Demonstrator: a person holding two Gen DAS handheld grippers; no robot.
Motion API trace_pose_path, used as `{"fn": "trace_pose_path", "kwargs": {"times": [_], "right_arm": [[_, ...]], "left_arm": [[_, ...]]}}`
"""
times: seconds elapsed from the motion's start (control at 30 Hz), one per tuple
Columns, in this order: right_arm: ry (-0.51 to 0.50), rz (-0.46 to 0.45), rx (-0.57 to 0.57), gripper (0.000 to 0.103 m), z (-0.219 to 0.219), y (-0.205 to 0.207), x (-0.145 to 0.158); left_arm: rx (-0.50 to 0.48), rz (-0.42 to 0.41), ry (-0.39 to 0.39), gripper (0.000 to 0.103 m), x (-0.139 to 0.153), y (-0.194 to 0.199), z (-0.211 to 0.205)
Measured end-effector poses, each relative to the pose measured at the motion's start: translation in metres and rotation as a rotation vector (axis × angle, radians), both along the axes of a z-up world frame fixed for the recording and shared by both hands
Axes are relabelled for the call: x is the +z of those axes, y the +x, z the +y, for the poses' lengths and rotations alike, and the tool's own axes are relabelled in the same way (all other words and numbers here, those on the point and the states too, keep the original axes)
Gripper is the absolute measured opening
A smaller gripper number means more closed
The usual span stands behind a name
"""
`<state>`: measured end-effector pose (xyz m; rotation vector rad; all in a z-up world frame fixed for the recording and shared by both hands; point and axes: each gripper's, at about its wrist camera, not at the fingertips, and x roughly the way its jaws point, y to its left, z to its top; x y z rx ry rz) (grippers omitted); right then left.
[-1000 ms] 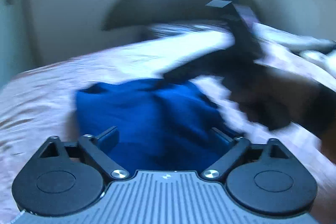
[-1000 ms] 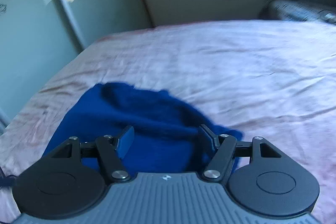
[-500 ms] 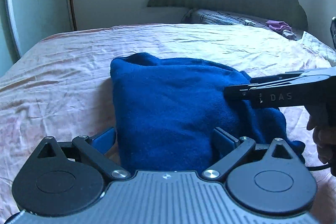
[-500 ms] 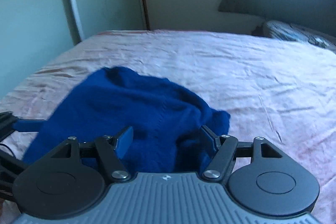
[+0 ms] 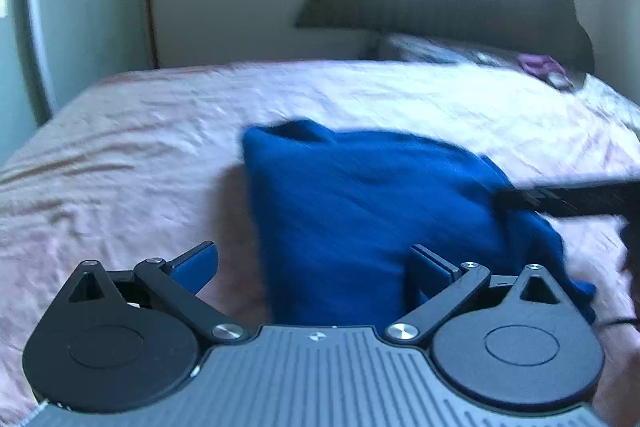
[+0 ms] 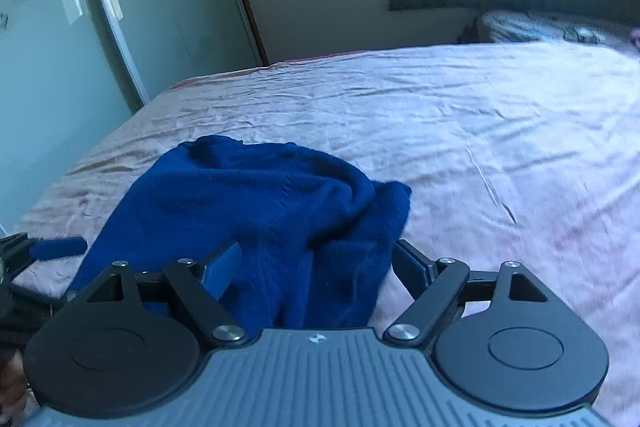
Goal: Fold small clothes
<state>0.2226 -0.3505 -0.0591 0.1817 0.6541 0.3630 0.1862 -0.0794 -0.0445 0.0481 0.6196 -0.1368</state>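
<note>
Dark blue knitted garment [image 6: 260, 219]: lying bunched on pink wrinkled bedsheet [image 6: 480, 131]. Right gripper [image 6: 316, 267]: jaws just widening, astride the cloth, pads not pressing. Left gripper [image 5: 316, 267]: jaws spread wide, gripping nothing

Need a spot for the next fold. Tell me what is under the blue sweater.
The blue sweater lies on the pink bedsheet, which shows all around it. Whatever is directly beneath the cloth is covered.
</note>
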Motion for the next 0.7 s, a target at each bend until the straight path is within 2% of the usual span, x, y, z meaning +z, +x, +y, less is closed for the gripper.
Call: {"fn": "trace_pose_path", "kwargs": {"times": [0.07, 0.13, 0.17, 0.27, 0.33, 0.4, 0.5, 0.53, 0.57, 0.63, 0.7], "right_arm": [[0.051, 0.031, 0.017, 0.090, -0.008, -0.001, -0.003], [0.113, 0.073, 0.042, 0.091, -0.016, 0.002, -0.009], [0.142, 0.090, 0.051, 0.091, -0.019, 0.004, -0.013], [0.248, 0.123, 0.093, 0.092, -0.023, 0.012, -0.023], [0.311, 0.129, 0.135, 0.093, -0.021, 0.018, -0.027], [0.339, 0.128, 0.165, 0.093, -0.016, 0.026, -0.030], [0.411, 0.130, 0.176, 0.092, -0.012, 0.043, -0.036], [0.445, 0.134, 0.173, 0.090, -0.011, 0.050, -0.039], [0.462, 0.131, 0.163, 0.086, -0.009, 0.054, -0.040], [0.452, 0.142, 0.119, 0.047, -0.005, 0.061, -0.043], [0.468, 0.150, 0.100, 0.037, -0.005, 0.062, -0.047]], "left_arm": [[0.051, 0.013, -0.064, 0.102, 0.001, 0.012, 0.020], [0.078, 0.070, -0.183, 0.102, -0.001, 0.028, 0.041], [0.083, 0.106, -0.269, 0.102, -0.004, 0.037, 0.053], [0.072, 0.198, -0.415, 0.101, -0.016, 0.059, 0.069], [0.049, 0.225, -0.473, 0.101, -0.025, 0.068, 0.072], [0.000, 0.202, -0.490, 0.100, -0.027, 0.071, 0.066], [-0.090, 0.216, -0.536, 0.100, -0.032, 0.076, 0.053], [-0.099, 0.204, -0.527, 0.093, -0.032, 0.075, 0.049], [-0.107, 0.193, -0.503, 0.089, -0.031, 0.076, 0.043], [-0.096, 0.184, -0.461, 0.069, -0.032, 0.078, 0.037], [-0.098, 0.187, -0.462, 0.055, -0.030, 0.079, 0.038]]}}
